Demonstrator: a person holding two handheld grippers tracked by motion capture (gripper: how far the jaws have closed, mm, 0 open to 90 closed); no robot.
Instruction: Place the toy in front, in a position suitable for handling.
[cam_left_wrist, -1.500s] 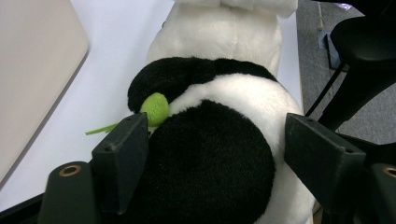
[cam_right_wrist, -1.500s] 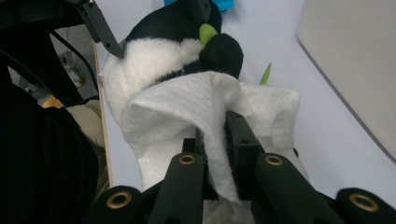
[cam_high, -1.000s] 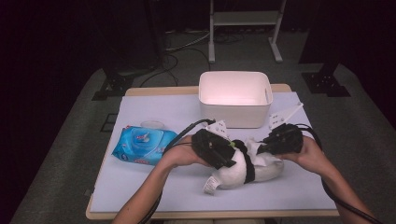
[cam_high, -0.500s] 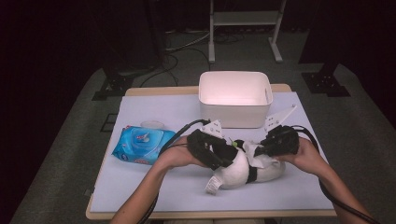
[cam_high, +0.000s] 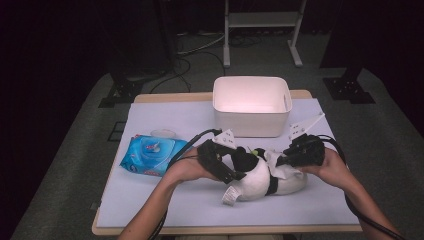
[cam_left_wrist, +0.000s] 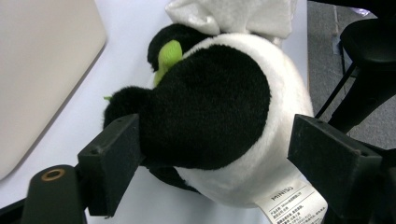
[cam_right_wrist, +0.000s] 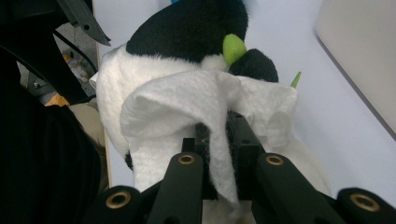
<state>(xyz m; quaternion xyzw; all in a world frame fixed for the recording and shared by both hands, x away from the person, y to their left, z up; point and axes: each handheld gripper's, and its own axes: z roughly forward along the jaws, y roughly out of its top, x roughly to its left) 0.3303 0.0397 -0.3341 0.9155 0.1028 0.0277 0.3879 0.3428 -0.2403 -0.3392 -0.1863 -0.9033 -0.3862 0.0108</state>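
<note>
The black-and-white plush panda toy (cam_high: 252, 175) lay near the table's near edge, in front of the white plastic bin (cam_high: 251, 106). My left gripper (cam_high: 239, 175) had just been spreading its jaws, the panda between them. My right gripper (cam_right_wrist: 223, 135) pinched a white wet wipe (cam_right_wrist: 187, 105) against the toy.

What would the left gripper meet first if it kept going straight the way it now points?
Most likely the panda plush toy. The left gripper has just been opening, and its fingers flank the toy's black-and-white body directly ahead. Beyond that lies the white wipe.
</note>
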